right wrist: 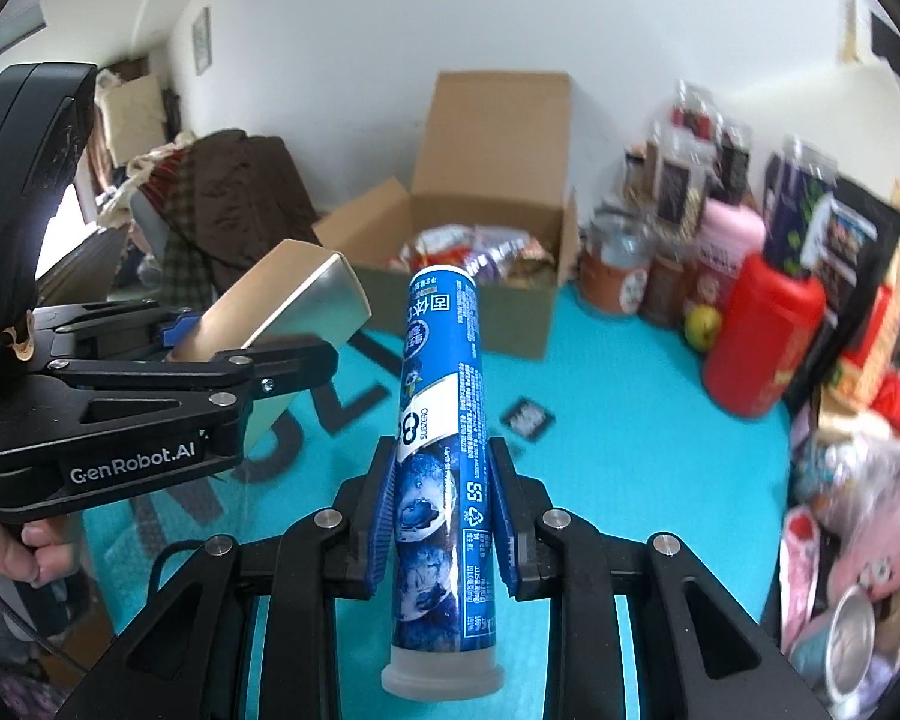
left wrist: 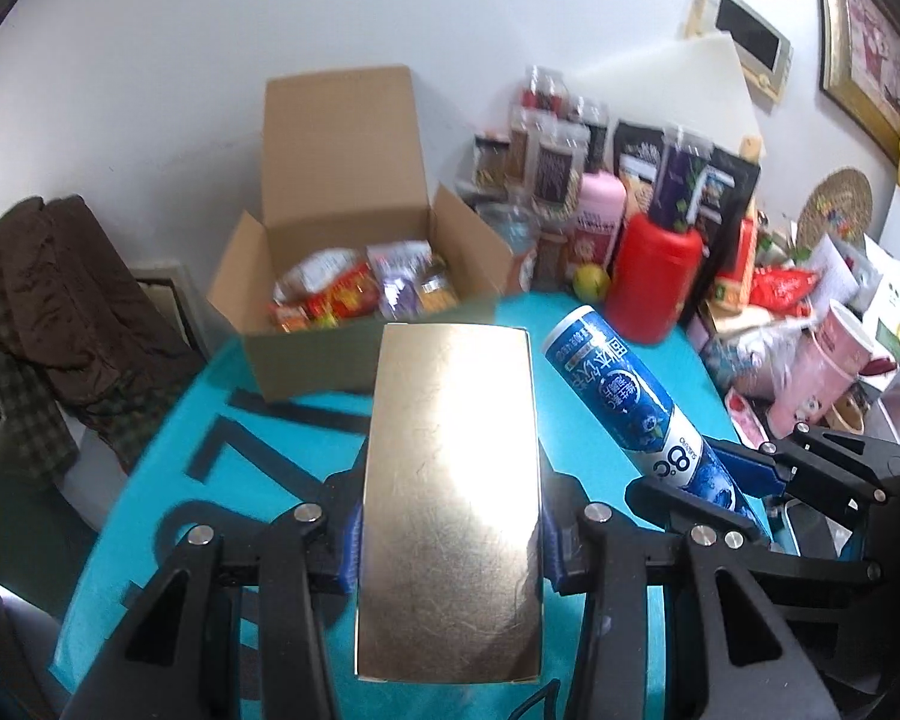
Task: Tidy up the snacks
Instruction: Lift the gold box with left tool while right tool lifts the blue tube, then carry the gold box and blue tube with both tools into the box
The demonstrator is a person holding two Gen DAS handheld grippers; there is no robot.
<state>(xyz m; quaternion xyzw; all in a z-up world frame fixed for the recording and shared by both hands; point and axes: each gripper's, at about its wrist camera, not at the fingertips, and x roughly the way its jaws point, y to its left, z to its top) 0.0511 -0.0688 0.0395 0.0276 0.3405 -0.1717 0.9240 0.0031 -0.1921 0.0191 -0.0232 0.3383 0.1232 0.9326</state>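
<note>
My left gripper (left wrist: 447,534) is shut on a flat gold box (left wrist: 450,468), held above the turquoise table (left wrist: 150,504). In the right wrist view the same gold box (right wrist: 294,294) shows at the left in the left gripper (right wrist: 252,354). My right gripper (right wrist: 444,516) is shut on a blue tube (right wrist: 441,420) with a white cap, lifted off the table. That tube (left wrist: 624,396) and the right gripper (left wrist: 714,480) also appear at the right of the left wrist view. An open cardboard box (left wrist: 354,252) with several snack packets stands at the back of the table, also seen as the cardboard box (right wrist: 498,228).
Bottles, jars, a red canister (left wrist: 654,276), a pink bottle (right wrist: 729,240) and a green apple (left wrist: 591,282) crowd the table's right side. A small dark packet (right wrist: 528,417) lies on the cloth. A chair with brown clothing (left wrist: 48,324) stands left. A hand (right wrist: 36,546) grips the left handle.
</note>
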